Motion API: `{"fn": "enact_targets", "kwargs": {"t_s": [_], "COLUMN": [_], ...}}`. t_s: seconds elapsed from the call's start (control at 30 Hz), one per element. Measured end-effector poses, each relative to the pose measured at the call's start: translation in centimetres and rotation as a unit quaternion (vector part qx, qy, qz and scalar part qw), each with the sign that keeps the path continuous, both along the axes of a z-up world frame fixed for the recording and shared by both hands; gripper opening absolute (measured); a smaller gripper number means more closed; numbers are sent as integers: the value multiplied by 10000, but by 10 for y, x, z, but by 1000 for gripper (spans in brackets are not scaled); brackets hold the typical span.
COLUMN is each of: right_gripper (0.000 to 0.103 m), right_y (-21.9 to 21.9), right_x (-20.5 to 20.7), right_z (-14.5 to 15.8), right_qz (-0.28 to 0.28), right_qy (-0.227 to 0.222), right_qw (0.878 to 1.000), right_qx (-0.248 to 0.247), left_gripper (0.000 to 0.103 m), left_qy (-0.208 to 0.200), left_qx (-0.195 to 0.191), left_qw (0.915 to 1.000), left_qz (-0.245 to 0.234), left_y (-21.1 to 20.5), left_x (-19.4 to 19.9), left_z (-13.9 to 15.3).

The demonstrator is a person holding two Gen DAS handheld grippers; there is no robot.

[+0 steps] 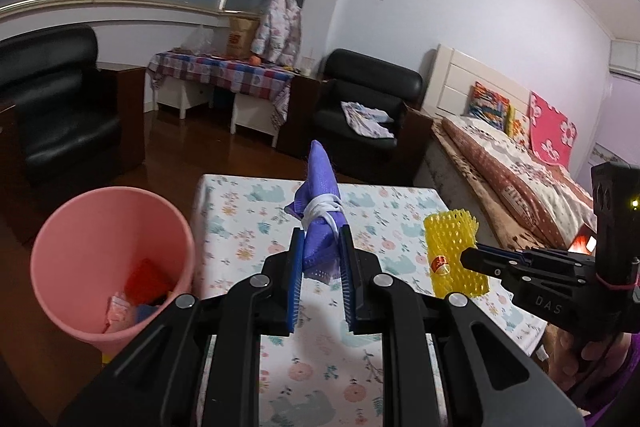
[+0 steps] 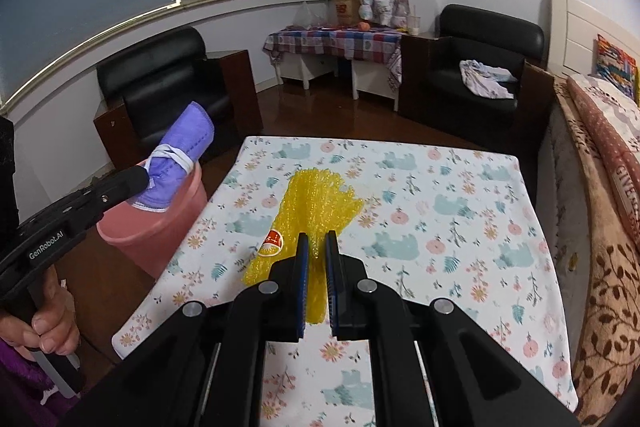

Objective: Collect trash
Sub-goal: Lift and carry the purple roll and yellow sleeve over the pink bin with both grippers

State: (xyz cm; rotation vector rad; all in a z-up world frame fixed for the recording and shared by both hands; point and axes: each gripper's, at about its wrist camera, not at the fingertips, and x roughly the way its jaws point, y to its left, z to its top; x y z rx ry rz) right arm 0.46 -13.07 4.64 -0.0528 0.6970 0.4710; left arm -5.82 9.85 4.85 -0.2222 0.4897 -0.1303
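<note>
My left tongs point(image 1: 320, 251) are clamped on a rolled purple face mask point(image 1: 320, 187) bound with its own white ear loops, and in the right wrist view that bundle hangs right over the rim of the pink bin point(image 2: 160, 223), which stands on the floor at the bench's nine o'clock side. The bin point(image 1: 100, 227) already holds several scraps at its bottom, a red piece among them, so I judge part of the collecting is done. My right tongs point(image 2: 316, 247) are nearly closed around the near end of the yellow foam fruit net point(image 2: 316, 203), which lies flat on the flowered bench point(image 2: 440, 187) with its orange sticker at the eight o'clock edge; the blue pads look pressed to the mesh, though I cannot be certain the pinch is firm. I see no other litter on the bench. What is left, as I read it: drop the mask into the bin, then carry the net across and drop it too.
</note>
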Motion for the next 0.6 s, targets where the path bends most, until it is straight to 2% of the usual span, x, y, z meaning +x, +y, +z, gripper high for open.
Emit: {"fn": "enact_targets", "kwargs": {"t_s": [0.4, 0.6], "right_gripper": [7, 7], "right_y": [51, 92], "right_x": [34, 53], "right_z": [20, 25], "right_qz": [524, 944], "right_qy": [-58, 35], "right_qw": [9982, 9947], "right_qx": [269, 417], "left_gripper": [17, 17], "left_qy": [14, 90], "left_qx": [19, 74], "left_qw": [9967, 9902], "left_qz": [809, 1393], "left_y": [51, 83], "left_x": [-5, -17], "left_z": [1, 0]}}
